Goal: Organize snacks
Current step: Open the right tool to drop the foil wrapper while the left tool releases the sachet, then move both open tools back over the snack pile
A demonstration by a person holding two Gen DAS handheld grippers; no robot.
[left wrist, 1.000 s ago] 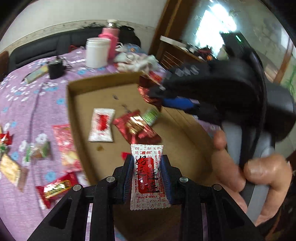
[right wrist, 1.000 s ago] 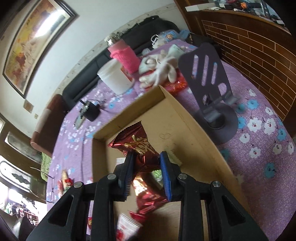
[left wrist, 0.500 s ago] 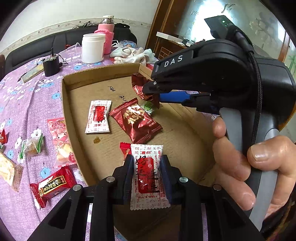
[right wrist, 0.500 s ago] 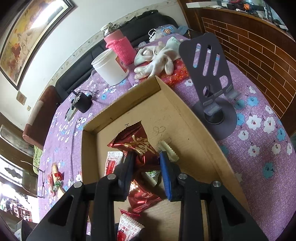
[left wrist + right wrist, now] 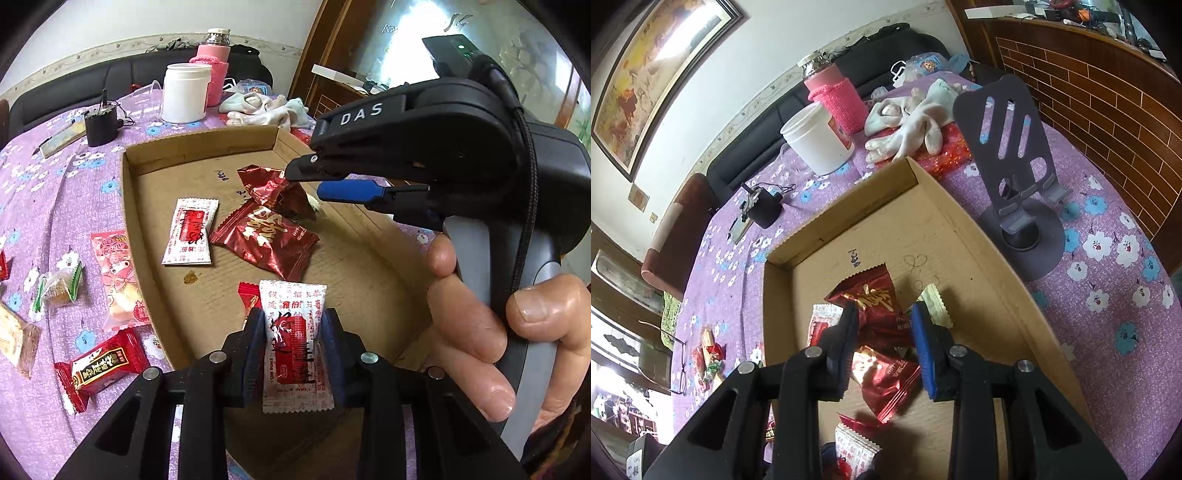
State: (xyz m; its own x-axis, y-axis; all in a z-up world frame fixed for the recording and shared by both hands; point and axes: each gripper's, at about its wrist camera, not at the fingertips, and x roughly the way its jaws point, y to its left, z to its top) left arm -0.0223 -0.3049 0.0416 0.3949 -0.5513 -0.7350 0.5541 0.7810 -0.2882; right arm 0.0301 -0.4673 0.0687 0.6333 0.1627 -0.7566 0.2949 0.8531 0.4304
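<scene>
A purple floral cloth covered the surface [image 5: 44, 206], carrying a shallow cardboard tray [image 5: 127, 206]. Over the tray's near edge, the left hand-held gripper [image 5: 291, 334], jaws just easing apart, still pinched a white-and-red candy packet [image 5: 293, 332]. The right hand-held gripper [image 5: 884, 325] gripped a crumpled dark-red wrapper [image 5: 871, 299] mid-tray.

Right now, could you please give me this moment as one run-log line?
left claw: shut on white packet, jaws just opening slightly | right claw: shut on red packet | both over cardboard tray

Bright daylight, window glare, sharp focus, fisheye-warped dark corners
</scene>
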